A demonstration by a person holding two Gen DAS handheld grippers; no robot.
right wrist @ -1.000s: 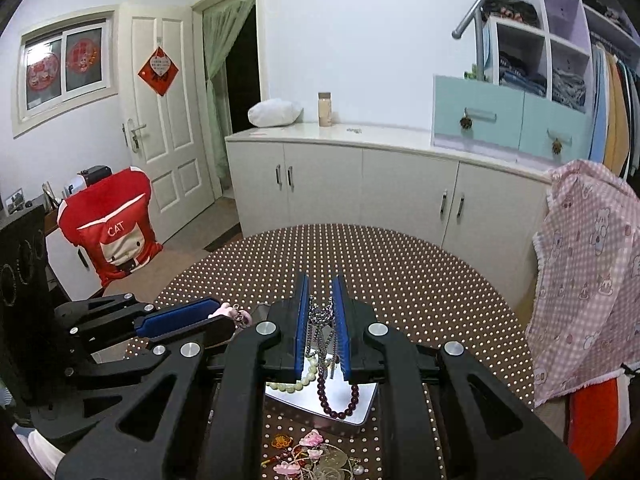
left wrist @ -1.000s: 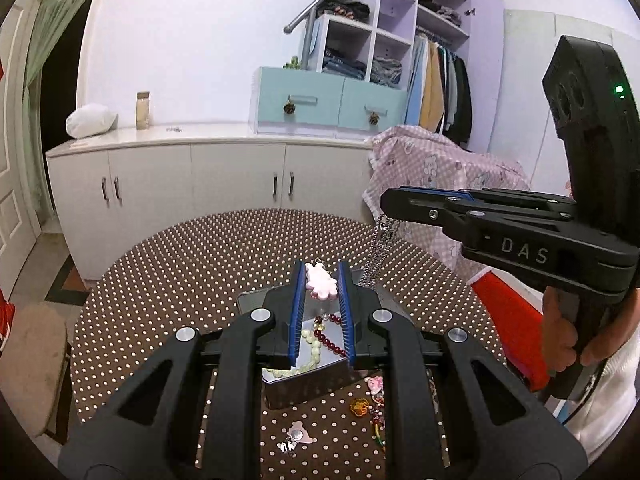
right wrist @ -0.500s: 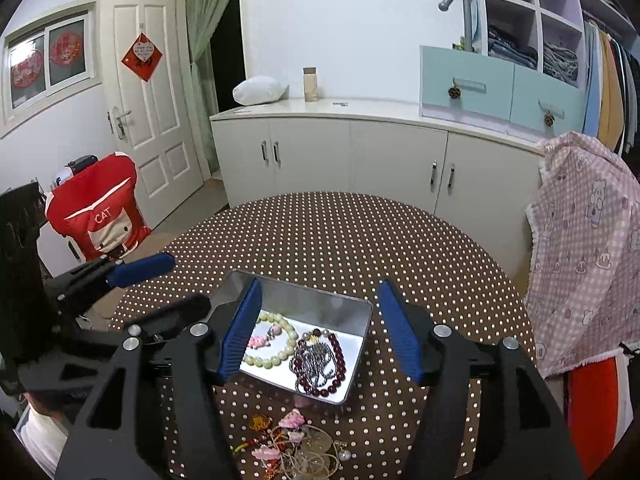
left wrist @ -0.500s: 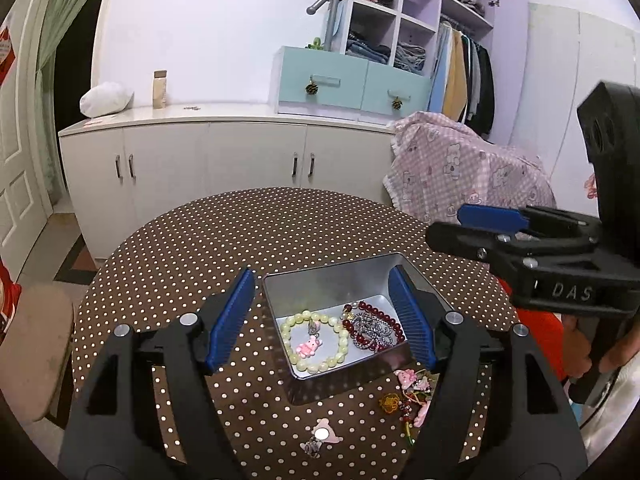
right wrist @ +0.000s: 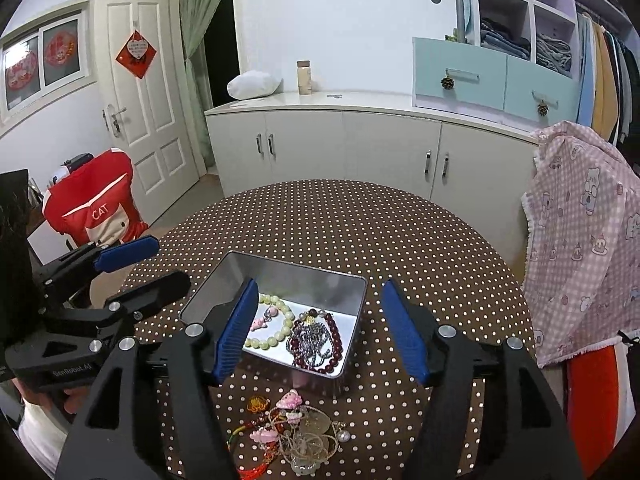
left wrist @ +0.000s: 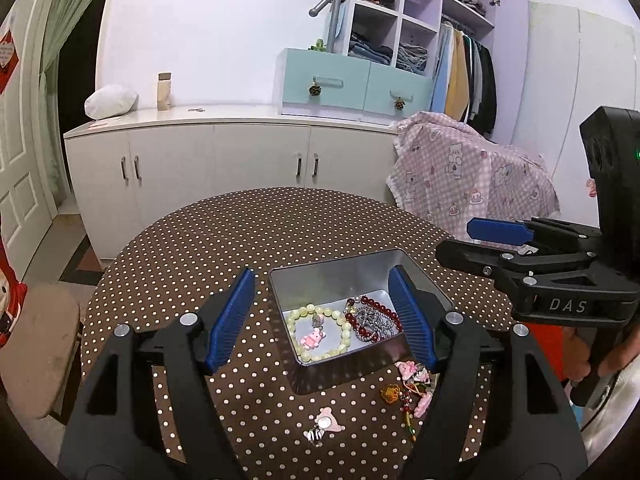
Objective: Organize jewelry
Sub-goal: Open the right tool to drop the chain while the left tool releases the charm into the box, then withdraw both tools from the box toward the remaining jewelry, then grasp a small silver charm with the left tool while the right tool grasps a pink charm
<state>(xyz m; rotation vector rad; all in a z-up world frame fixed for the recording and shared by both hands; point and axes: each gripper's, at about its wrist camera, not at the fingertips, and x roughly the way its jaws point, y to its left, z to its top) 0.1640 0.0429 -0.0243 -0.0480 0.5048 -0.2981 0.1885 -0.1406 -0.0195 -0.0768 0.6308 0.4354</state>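
Note:
A silver tin (left wrist: pixel 332 280) (right wrist: pixel 296 270) sits on the dotted table. In it lie a pale green bead bracelet (left wrist: pixel 316 332) (right wrist: pixel 280 332) with a pink charm, a dark red bead bracelet (left wrist: pixel 372 304) (right wrist: pixel 334 340) and a silver chain (left wrist: pixel 374 320) (right wrist: pixel 310 340). My left gripper (left wrist: pixel 322 276) hovers open over the tin, holding nothing. My right gripper (right wrist: pixel 319 284) hangs over the same tin, its jaws opening with nothing pressed between them. Each gripper shows in the other's view: right gripper (left wrist: pixel 454 240), left gripper (right wrist: pixel 172 260).
A tangle of loose jewelry (right wrist: pixel 296 428) (left wrist: pixel 412 388) and a pink charm (left wrist: pixel 326 426) lie on the brown dotted cloth (right wrist: pixel 340 220) in front of the tin. A pink checked cloth (right wrist: pixel 580 240) hangs at the right, a red chair cover (right wrist: pixel 92 208) stands left, white cabinets behind.
Both grippers were shut a second ago, the left on the pink-charm bracelet, the right on the silver chain. Both have opened wide, and those pieces now lie in the tin.

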